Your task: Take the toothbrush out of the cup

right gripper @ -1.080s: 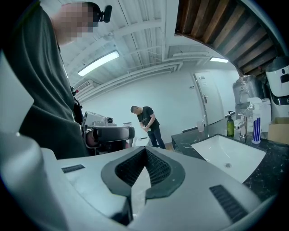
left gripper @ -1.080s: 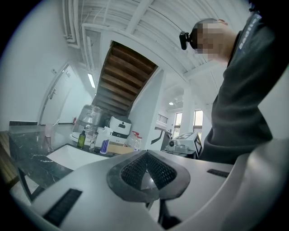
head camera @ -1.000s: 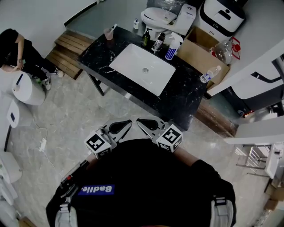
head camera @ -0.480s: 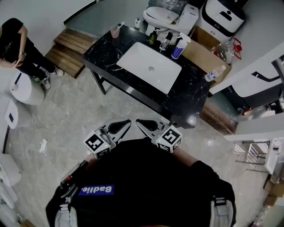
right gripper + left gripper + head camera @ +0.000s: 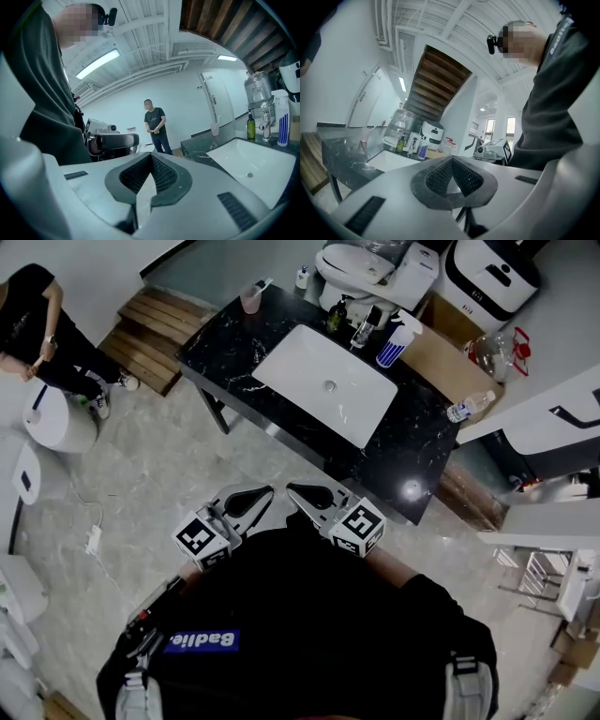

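A pink cup (image 5: pixel 250 298) with a toothbrush standing in it sits on the far left corner of the black marble counter (image 5: pixel 234 343). The cup also shows small in the left gripper view (image 5: pixel 363 140) and the right gripper view (image 5: pixel 215 127). My left gripper (image 5: pixel 265 495) and right gripper (image 5: pixel 298 492) are held close to my body, over the floor and well short of the counter. In the gripper views the left gripper (image 5: pixel 451 159) and the right gripper (image 5: pixel 151 157) each have their jaws pressed together, with nothing between them.
A white sink (image 5: pixel 328 381) is set in the counter. Behind it stand a green bottle (image 5: pixel 336 315), a faucet (image 5: pixel 366 331) and a striped spray bottle (image 5: pixel 391 343). A water bottle (image 5: pixel 469 407) lies at the right end. A person (image 5: pixel 37 315) stands far left by wooden steps (image 5: pixel 155 329).
The counter has shifted lower and to the right in the head view and looks slightly nearer. Both grippers stay shut at my body.
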`<state>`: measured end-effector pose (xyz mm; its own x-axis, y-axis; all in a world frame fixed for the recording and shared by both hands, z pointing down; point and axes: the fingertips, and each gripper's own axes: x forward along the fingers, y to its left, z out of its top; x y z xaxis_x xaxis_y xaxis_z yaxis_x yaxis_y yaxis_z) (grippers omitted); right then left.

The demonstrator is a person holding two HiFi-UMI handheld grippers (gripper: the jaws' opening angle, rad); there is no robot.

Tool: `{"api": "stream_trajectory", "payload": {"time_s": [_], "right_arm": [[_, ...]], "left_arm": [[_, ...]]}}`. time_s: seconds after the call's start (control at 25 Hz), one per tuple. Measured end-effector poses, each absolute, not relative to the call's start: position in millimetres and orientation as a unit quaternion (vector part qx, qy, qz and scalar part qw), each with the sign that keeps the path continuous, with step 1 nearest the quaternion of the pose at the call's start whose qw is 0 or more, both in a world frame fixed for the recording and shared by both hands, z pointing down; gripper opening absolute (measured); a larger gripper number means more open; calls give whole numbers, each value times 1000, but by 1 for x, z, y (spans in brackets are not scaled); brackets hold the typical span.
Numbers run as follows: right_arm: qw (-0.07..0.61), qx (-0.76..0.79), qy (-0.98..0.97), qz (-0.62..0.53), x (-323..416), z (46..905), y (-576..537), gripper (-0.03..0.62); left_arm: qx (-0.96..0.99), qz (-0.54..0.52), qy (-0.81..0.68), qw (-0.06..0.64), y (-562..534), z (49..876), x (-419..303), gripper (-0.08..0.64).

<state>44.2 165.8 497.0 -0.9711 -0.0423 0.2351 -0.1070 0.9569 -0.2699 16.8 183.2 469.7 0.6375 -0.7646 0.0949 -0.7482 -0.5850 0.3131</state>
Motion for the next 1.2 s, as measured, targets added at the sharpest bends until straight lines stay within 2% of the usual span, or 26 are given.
{"api": "stream_trajectory", "payload": {"time_s": [0.24, 0.8, 1.2], "right_arm": [[100, 24, -984, 143, 38, 494, 103, 11], [89, 12, -976, 199, 47, 505, 4, 12], [91, 47, -974, 203, 46, 512, -39, 12]], "left_arm": [[884, -30, -441, 152, 122, 462, 14, 10], [871, -23, -454, 186, 14, 471, 22, 11], [872, -27, -463, 160, -33, 471, -4, 11]]}}
